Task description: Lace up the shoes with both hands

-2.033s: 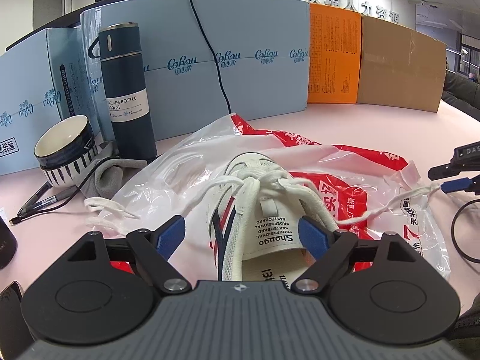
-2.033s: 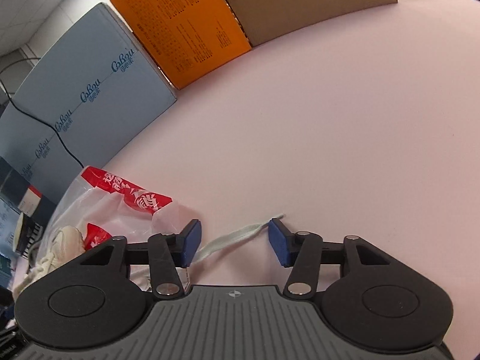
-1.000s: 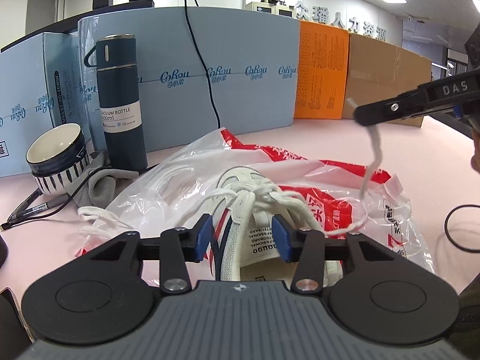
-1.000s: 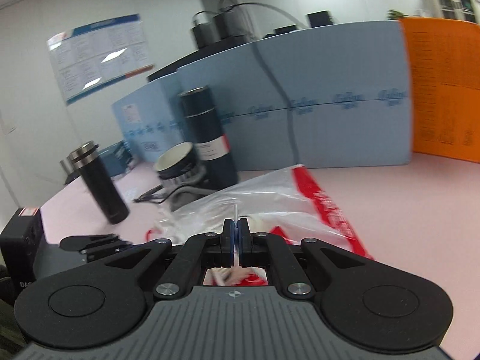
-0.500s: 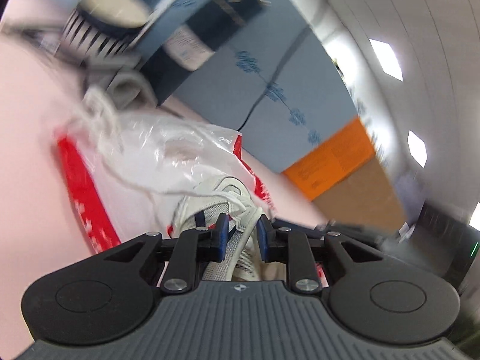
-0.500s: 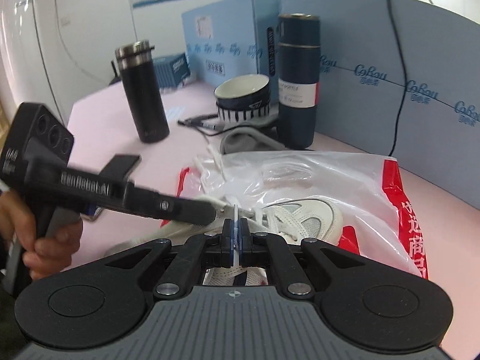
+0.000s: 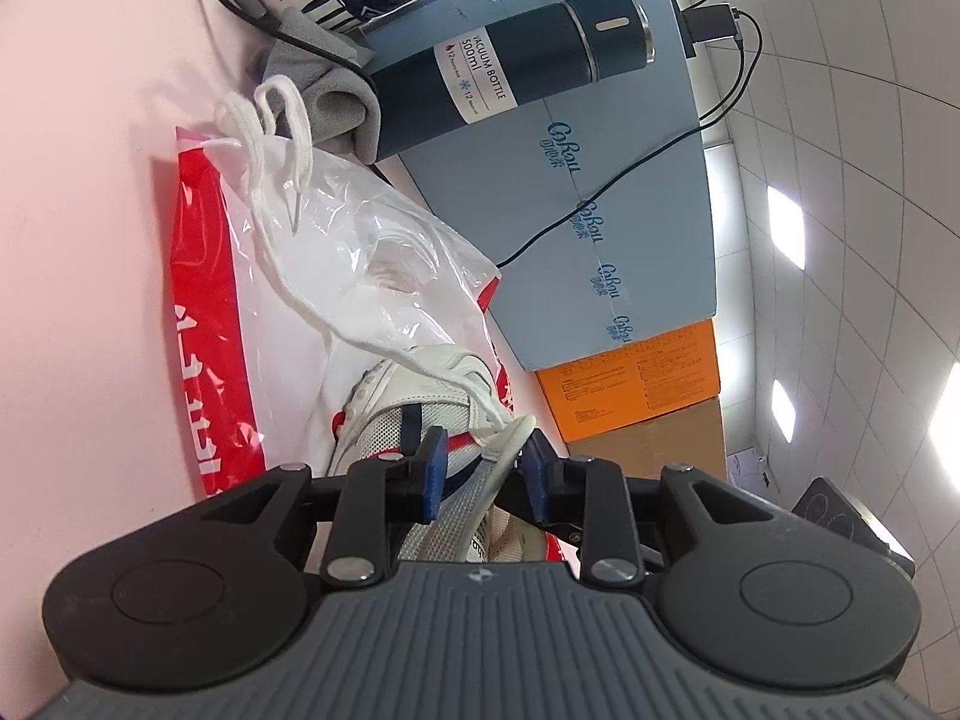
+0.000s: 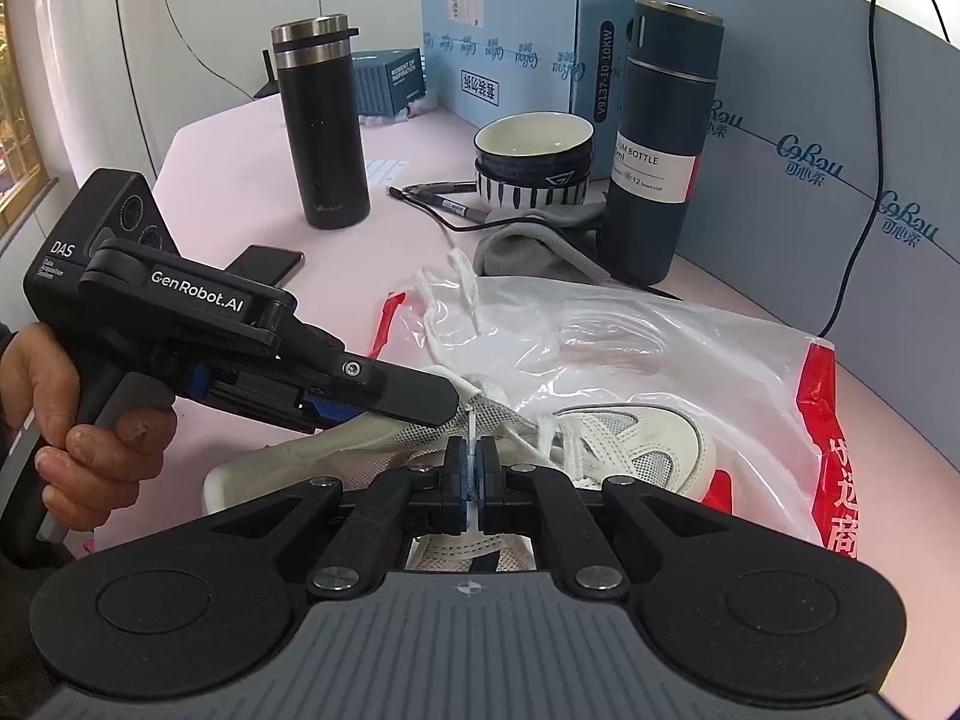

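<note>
A white sneaker (image 8: 630, 444) with red and blue stripes lies on a red-and-clear plastic bag (image 8: 660, 348). My right gripper (image 8: 472, 462) is shut on the stiff tip of the white lace (image 8: 472, 429), just above the shoe's eyelet edge. My left gripper (image 8: 447, 411), held by a hand (image 8: 72, 420), comes in from the left, rolled on its side, with its tip at that same edge. In the left wrist view the shoe's (image 7: 414, 414) eyelet flap sits between the jaws of the left gripper (image 7: 485, 468), which are opening. The other lace end (image 7: 264, 138) trails loose over the bag (image 7: 204, 312).
Behind the bag stand a dark blue vacuum bottle (image 8: 660, 150), a striped bowl (image 8: 531, 159), a grey cloth (image 8: 528, 240) and pens. A black tumbler (image 8: 321, 132) and a phone (image 8: 270, 261) are to the left. Blue boxes (image 8: 840, 180) wall the back.
The left gripper has rolled about a quarter turn and narrowed its jaws around the shoe's eyelet flap. The right gripper, shut on the lace tip throughout, has come down to the shoe.
</note>
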{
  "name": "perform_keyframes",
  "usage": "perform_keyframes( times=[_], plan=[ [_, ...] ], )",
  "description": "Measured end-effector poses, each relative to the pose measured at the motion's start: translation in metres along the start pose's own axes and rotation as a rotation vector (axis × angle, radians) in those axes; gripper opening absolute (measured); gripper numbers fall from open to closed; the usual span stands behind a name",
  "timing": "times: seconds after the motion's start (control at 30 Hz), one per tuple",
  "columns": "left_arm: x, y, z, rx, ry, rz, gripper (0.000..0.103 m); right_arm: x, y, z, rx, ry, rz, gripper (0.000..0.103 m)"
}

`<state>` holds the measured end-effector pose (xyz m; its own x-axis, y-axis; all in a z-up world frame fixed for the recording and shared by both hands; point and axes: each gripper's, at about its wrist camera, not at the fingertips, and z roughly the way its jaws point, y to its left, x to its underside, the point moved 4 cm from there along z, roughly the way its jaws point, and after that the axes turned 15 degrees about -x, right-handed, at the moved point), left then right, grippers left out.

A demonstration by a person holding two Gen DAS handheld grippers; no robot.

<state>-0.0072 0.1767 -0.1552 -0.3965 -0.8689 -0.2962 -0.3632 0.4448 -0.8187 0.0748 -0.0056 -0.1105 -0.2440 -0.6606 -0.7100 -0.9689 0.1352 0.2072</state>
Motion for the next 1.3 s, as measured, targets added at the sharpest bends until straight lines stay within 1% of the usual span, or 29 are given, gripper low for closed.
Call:
perform_keyframes(
  times=[0.23, 0.37, 0.47, 0.6, 0.67, 0.77, 0.87, 0.93, 1.0, 1.07, 1.13, 1.23, 1.3],
  plan=[
    [0.001, 0.001, -0.001, -0.001, 0.002, 0.000, 0.027, -0.001, 0.001, 0.000, 0.006, -0.004, 0.004, 0.003],
    [0.000, -0.004, -0.002, -0.014, 0.006, 0.049, 0.027, -0.001, 0.001, 0.000, 0.005, -0.005, -0.002, 0.003],
    [-0.002, -0.012, -0.004, -0.037, 0.007, 0.137, 0.027, -0.002, 0.002, -0.001, 0.008, -0.014, -0.005, 0.003],
    [-0.001, -0.029, -0.012, -0.097, -0.009, 0.360, 0.033, -0.002, 0.002, -0.001, 0.010, -0.027, 0.000, 0.003],
    [0.001, -0.037, -0.016, -0.121, -0.015, 0.472, 0.033, -0.003, 0.002, -0.002, 0.010, -0.034, 0.002, 0.003],
    [0.007, -0.042, -0.019, -0.149, -0.016, 0.594, 0.033, -0.003, 0.002, -0.002, 0.011, -0.044, 0.005, 0.003],
    [0.014, -0.045, -0.018, -0.152, -0.006, 0.656, 0.035, -0.003, 0.002, -0.003, 0.012, -0.054, 0.009, 0.003],
    [0.018, -0.047, -0.017, -0.153, -0.014, 0.665, 0.039, -0.004, 0.002, -0.003, 0.013, -0.061, 0.011, 0.003],
    [0.018, -0.046, -0.016, -0.158, -0.024, 0.648, 0.040, -0.003, 0.003, -0.005, 0.020, -0.063, 0.009, 0.009],
    [0.018, -0.045, -0.016, -0.164, -0.027, 0.634, 0.040, -0.002, 0.005, -0.008, 0.033, -0.061, 0.002, 0.033],
    [0.019, -0.044, -0.016, -0.171, -0.029, 0.628, 0.040, -0.003, 0.008, -0.013, 0.073, -0.048, -0.040, 0.041],
    [0.020, -0.041, -0.017, -0.179, -0.033, 0.615, 0.040, -0.004, 0.011, -0.019, 0.069, -0.025, -0.053, 0.041],
    [0.021, -0.040, -0.016, -0.188, -0.033, 0.611, 0.040, -0.003, 0.012, -0.019, 0.065, -0.005, -0.055, 0.039]
  ],
)
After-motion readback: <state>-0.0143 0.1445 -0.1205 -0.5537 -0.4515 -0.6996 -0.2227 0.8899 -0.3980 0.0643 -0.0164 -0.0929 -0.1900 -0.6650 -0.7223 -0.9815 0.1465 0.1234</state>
